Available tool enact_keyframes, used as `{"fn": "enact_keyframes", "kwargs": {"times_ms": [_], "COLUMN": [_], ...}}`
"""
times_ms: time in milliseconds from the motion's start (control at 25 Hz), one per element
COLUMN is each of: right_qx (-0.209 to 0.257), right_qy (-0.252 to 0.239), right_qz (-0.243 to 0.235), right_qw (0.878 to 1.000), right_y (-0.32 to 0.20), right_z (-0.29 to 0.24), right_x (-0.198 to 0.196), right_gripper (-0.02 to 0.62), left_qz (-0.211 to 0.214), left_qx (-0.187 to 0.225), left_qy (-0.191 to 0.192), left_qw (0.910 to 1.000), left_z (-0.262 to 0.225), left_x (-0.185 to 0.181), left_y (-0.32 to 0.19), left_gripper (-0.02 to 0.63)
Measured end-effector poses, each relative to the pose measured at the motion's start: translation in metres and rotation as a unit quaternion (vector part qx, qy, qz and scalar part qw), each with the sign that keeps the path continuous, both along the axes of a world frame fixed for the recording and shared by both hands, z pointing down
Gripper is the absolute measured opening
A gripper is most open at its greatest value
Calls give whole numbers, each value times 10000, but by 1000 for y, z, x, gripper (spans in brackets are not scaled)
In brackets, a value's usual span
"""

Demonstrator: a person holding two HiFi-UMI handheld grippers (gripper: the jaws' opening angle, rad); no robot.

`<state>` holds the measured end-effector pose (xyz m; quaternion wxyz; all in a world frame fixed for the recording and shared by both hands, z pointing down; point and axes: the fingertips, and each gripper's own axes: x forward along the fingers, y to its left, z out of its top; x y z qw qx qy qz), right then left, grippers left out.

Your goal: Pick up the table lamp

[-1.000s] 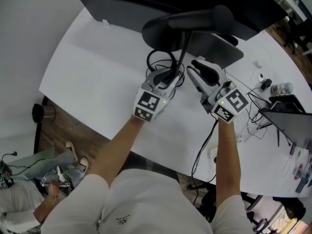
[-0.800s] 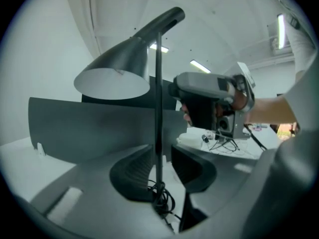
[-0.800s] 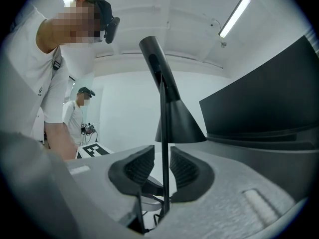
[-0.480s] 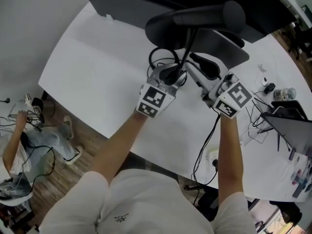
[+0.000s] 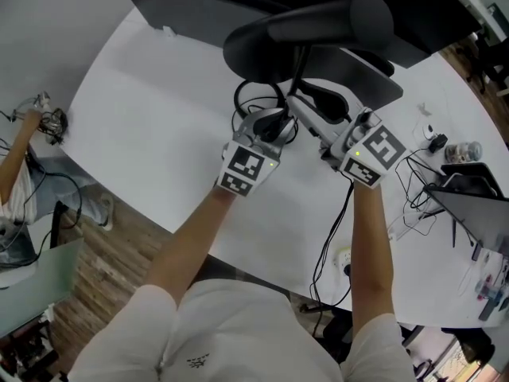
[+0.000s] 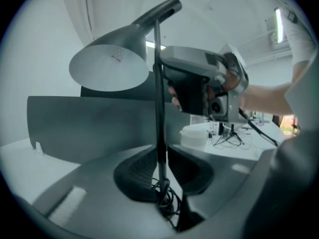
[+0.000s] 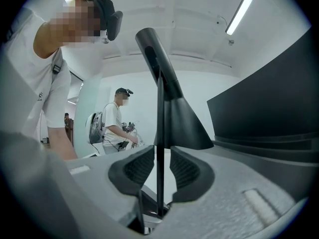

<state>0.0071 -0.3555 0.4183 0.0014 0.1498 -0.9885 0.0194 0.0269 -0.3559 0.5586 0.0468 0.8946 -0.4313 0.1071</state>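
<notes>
Black table lamp [image 5: 318, 30] stem between narrow jaws: left hand-held gripper [image 6: 160, 169] just closing, right hand-held gripper [image 7: 160, 171].

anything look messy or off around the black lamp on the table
Only the thin black cord: it sits in a loose tangle on the white table at the foot of the black cone-shaded table lamp, instead of running out flat. The lamp itself looks upright, and nothing seems spilled or damaged.

— Left?
— My left gripper [image 6: 159, 169] has just been closing its jaws, the lamp stem [image 6: 158, 83] between them, seemingly not yet pinched.
— Right?
— My right gripper [image 7: 160, 171] is held level, jaws apart about the same stem.
</notes>
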Motion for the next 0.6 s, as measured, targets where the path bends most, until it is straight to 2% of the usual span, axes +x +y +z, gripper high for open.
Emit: {"fn": "enact_keyframes", "kwargs": {"times_ms": [600], "right_qx": [-59], "right_qy": [7], "right_qz": [-229], "right_qw": [9997], "right_y": [1], "right_z": [4], "right_x": [-10], "right_gripper": [95], "left_qz": [204], "left_qx": [-275], "left_qy": [-96], "left_qw": [9994], "left_z": [31], "left_x": [6], "left_y": [-3], "left_gripper": [51]}}
